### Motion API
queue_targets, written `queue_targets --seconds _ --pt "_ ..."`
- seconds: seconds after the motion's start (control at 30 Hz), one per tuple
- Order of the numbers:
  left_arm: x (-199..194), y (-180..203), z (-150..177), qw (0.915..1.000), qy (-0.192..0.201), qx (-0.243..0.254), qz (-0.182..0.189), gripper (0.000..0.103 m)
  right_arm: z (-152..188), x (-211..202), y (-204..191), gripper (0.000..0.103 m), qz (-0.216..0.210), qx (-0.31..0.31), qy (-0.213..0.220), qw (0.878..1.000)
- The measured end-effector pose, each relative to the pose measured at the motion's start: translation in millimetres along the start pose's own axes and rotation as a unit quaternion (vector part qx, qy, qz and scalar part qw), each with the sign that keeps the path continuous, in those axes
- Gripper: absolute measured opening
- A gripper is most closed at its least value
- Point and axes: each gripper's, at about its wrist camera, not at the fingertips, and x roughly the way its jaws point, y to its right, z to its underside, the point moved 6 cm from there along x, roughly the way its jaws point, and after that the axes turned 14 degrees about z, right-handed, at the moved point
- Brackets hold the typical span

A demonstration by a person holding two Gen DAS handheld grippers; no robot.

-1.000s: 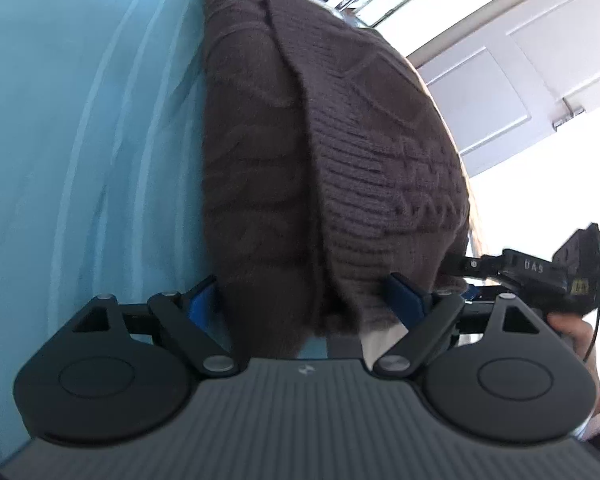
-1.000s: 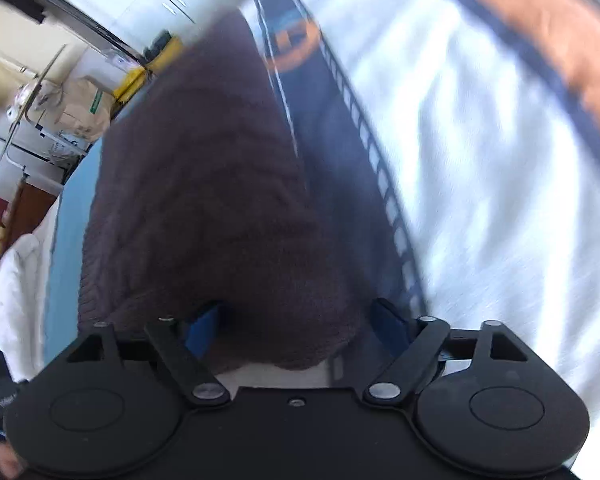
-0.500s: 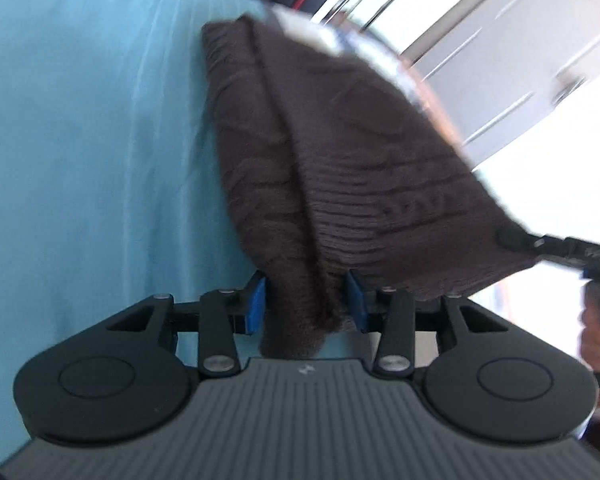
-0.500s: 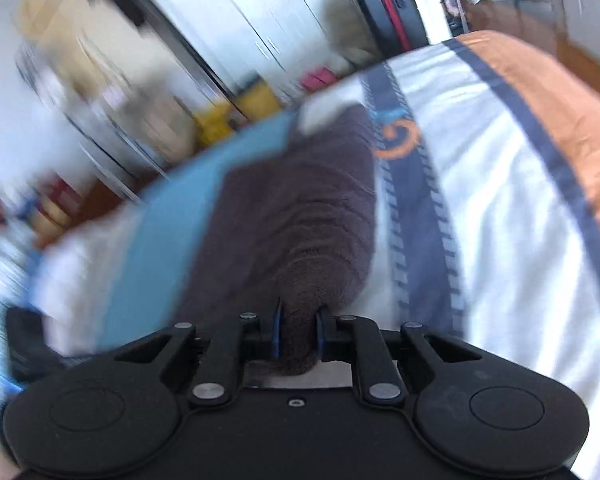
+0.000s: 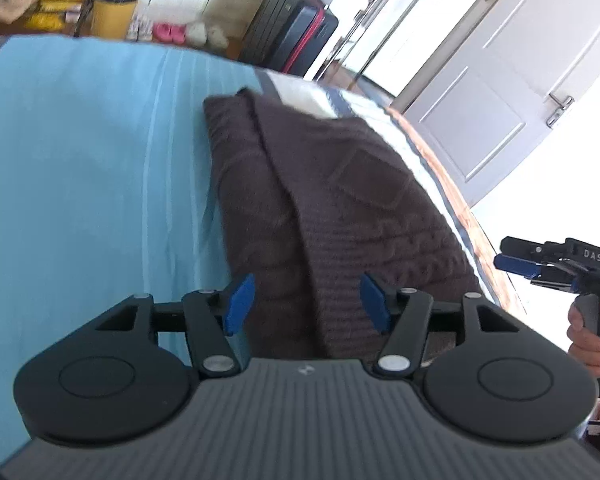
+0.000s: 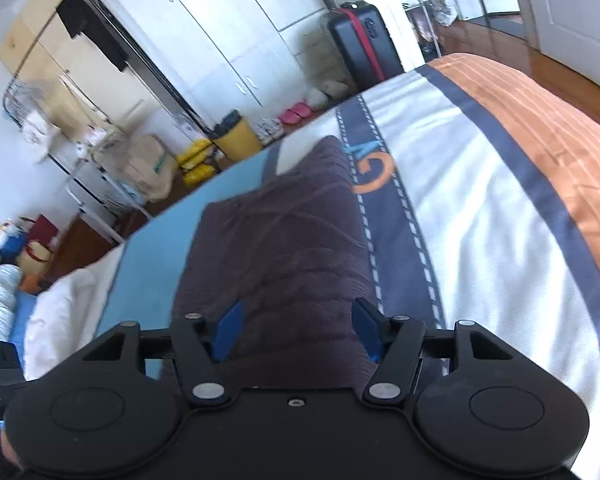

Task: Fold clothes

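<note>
A dark brown cable-knit sweater [image 5: 340, 208] lies folded on the bed, across the blue sheet [image 5: 100, 184] and the striped cover. My left gripper [image 5: 307, 304] hovers over its near edge. Its jaws are opening, and the blue pads stand apart with knit showing between them but not pinched. In the right wrist view the same sweater [image 6: 284, 248] runs away from my right gripper [image 6: 296, 332]. That one is opening too, its pads clear of the cloth. The right gripper [image 5: 504, 254] also shows at the right of the left wrist view, held by a hand [image 5: 588, 332].
The bed cover has a navy band [image 6: 396, 240], a white field [image 6: 480, 220] and an orange strip [image 6: 540, 128]. A white pillow [image 6: 64, 312] lies at the left. Beyond the bed stand a black suitcase [image 6: 360, 36], a yellow bin [image 6: 236, 136], wardrobes and a white door [image 5: 500, 92].
Half a second ago both grippers were shut on the sweater's near edge. Both have since let go and risen, and the sweater lies flat on the bed.
</note>
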Motion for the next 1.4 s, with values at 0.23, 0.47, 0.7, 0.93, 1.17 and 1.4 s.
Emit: queue_targets --seconds 0.23,0.47,0.7,0.93,1.17,1.4 --pt "21.1 -0.2 3.2 0.9989 -0.029 0.013 -0.035 0.065 0.0 19.3 -1.2 0.066 -0.001 0.008 -0.020 1.000" --pt "30.0 4.0 6.1 0.9976 -0.030 0.031 -0.053 0.080 3.7 17.9 -12.2 0.066 -0.003 -0.024 -0.015 1.000" --pt "34.9 0.9 7.3 0.9974 -0.033 0.017 -0.061 0.084 7.0 18.3 -19.5 0.066 0.001 -0.038 -0.014 0.999" --pt "33.4 -12.7 7.6 0.9943 -0.026 -0.012 -0.102 0.098 7.7 13.8 -22.0 0.067 -0.001 -0.040 0.000 0.999" --pt "32.3 -19.9 4.1 0.9901 -0.027 -0.005 -0.138 0.103 6.2 11.8 -16.4 0.075 -0.004 -0.016 0.014 1.000" --pt "34.1 -23.7 4.0 0.9898 -0.021 -0.010 -0.141 0.103 1.9 12.4 -7.9 0.090 -0.001 0.009 0.024 1.000"
